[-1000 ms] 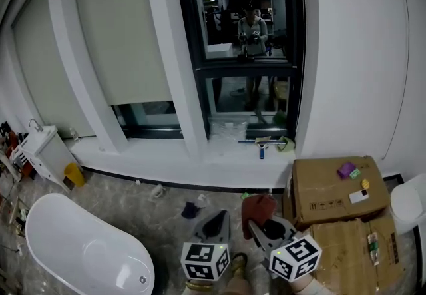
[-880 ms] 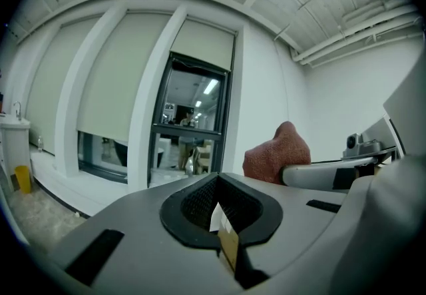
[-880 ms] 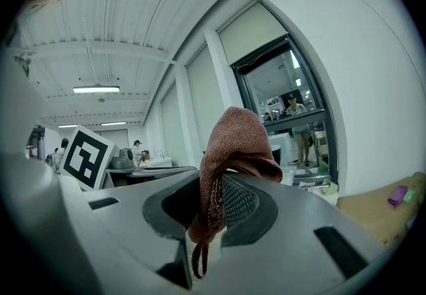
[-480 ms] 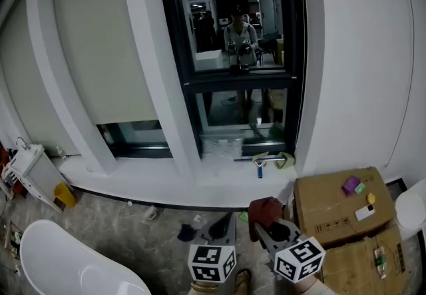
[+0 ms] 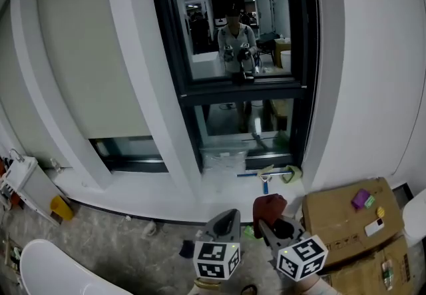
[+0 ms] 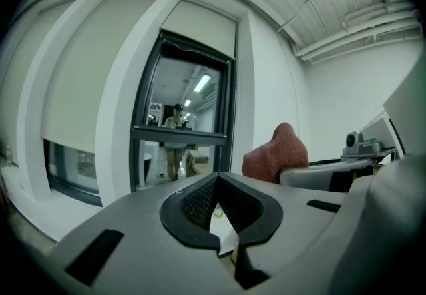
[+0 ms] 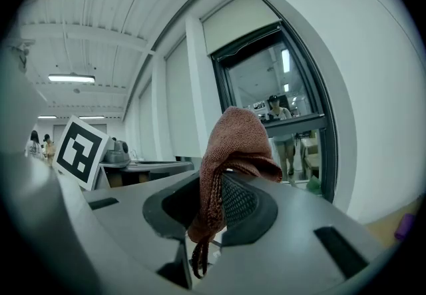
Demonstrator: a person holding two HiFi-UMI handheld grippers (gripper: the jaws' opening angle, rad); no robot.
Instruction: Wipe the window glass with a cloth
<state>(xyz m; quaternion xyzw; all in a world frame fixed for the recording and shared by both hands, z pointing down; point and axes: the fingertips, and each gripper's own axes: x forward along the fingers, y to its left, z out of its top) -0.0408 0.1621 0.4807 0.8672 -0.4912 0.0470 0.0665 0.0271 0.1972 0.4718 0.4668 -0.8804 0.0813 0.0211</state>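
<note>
right gripper (image 7: 214, 197): jaws pinched on the rust-red cloth (image 7: 233, 147). the cloth stood bunched in a hump above the jaw tips, and a few loose threads hung down through the gap behind them. in the head view the cloth (image 5: 269, 206) sat on the front of the right gripper (image 5: 271, 226).

left gripper (image 6: 216, 184): jaws pressed together at the tips, with nothing between them; only a narrow wedge of light showed behind the pads. in the head view the left gripper (image 5: 226, 218) was just beside the right one, on its left, both held low.

window glass (image 5: 233, 27): ahead of and above both sets of jaws, well apart from them, in a dark frame. the cloth was not touching it. the glass reflected a person holding the grippers. it also showed straight ahead of the left jaws (image 6: 180, 114), and ahead and to the right of the right jaws (image 7: 266, 94).

window sill (image 5: 219, 188): white, ahead of the jaws and below the glass. a squeegee (image 5: 265, 176) lay on it.

cardboard box (image 5: 346, 217): right of the right jaws, near them.
</note>
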